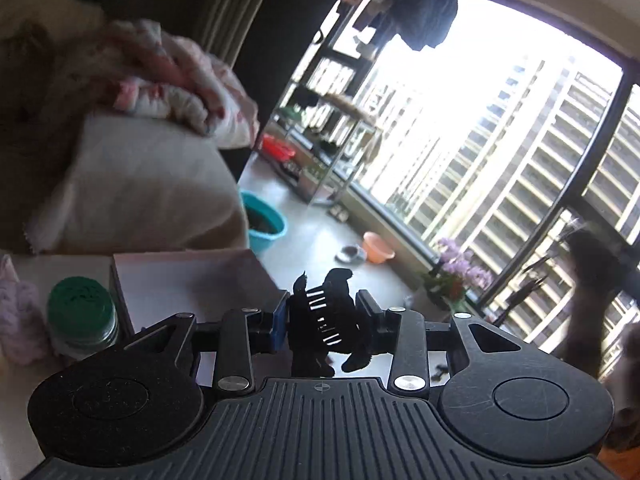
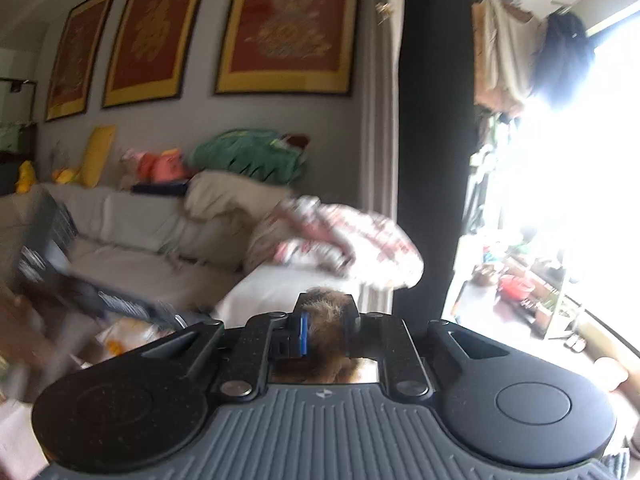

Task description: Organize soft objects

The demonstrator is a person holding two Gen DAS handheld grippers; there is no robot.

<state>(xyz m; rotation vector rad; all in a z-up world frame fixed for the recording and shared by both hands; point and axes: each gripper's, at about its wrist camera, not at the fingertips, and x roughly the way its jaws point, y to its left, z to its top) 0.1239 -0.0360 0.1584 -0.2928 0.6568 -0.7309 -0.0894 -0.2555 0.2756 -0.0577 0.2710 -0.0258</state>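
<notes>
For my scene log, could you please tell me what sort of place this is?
Most likely a living room in a high-rise flat: a grey sofa with a crumpled blanket on it, three framed pictures on the wall, and a big window facing tower blocks.

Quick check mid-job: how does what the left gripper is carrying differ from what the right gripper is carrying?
The left gripper is shut on a black item with thin white stripes; the right gripper is shut on a brown furry soft item. The black item looks smooth, with loose flaps drooping below the gripper; the brown one is shaggy and bunched between the fingers. The black item shows more fully; the brown one is mostly hidden. Both are clamped and lifted.
</notes>
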